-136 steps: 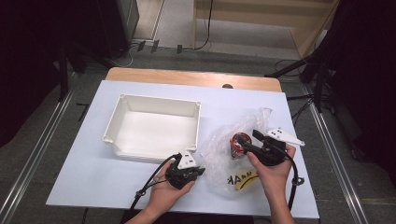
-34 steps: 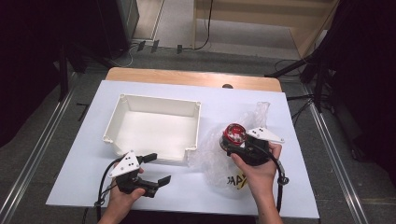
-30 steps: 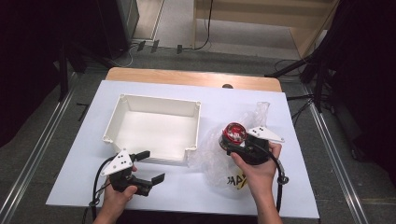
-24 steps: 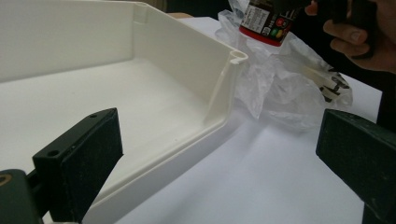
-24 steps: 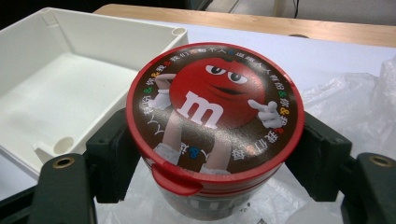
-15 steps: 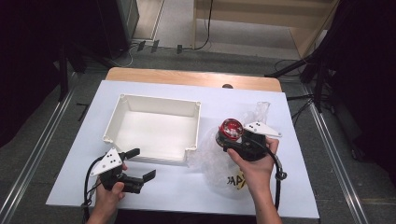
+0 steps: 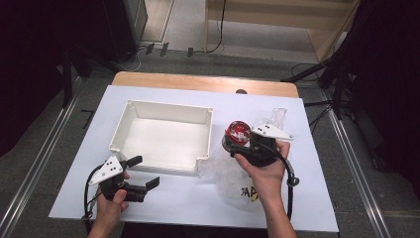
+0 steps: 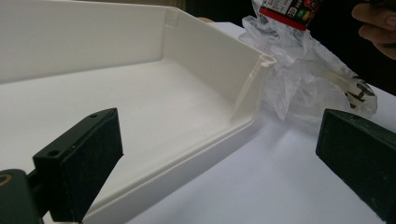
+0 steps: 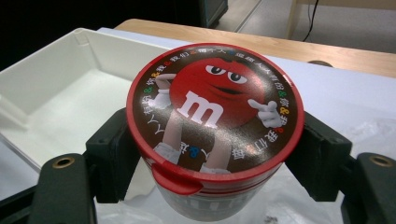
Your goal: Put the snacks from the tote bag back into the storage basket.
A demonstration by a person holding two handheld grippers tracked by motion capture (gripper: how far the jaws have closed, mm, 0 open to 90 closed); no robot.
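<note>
My right gripper (image 7: 233,145) is shut on a round candy tub (image 7: 238,132) with a red-rimmed lid; the right gripper view has the tub (image 9: 215,122) upright between both pads, held above a crumpled clear plastic bag (image 7: 233,171). An empty white plastic box (image 7: 166,136) lies just left of the tub. My left gripper (image 7: 145,172) rests open near the table's front left, in front of the box's near wall. In the left gripper view its gripper (image 8: 224,163) has nothing between its pads, and the box (image 8: 177,93) and bag (image 8: 303,79) lie ahead.
The white tabletop (image 7: 163,198) has a wooden strip (image 7: 198,82) along its far edge, with a small dark dot (image 7: 241,91) on it. Metal rails (image 7: 39,163) run down both sides of the table. Cables lie on the floor beyond.
My right gripper has lifted the tub out of the bag and carried it left towards the box. My left gripper has let go of the bag, drawn back to the front left and opened.
</note>
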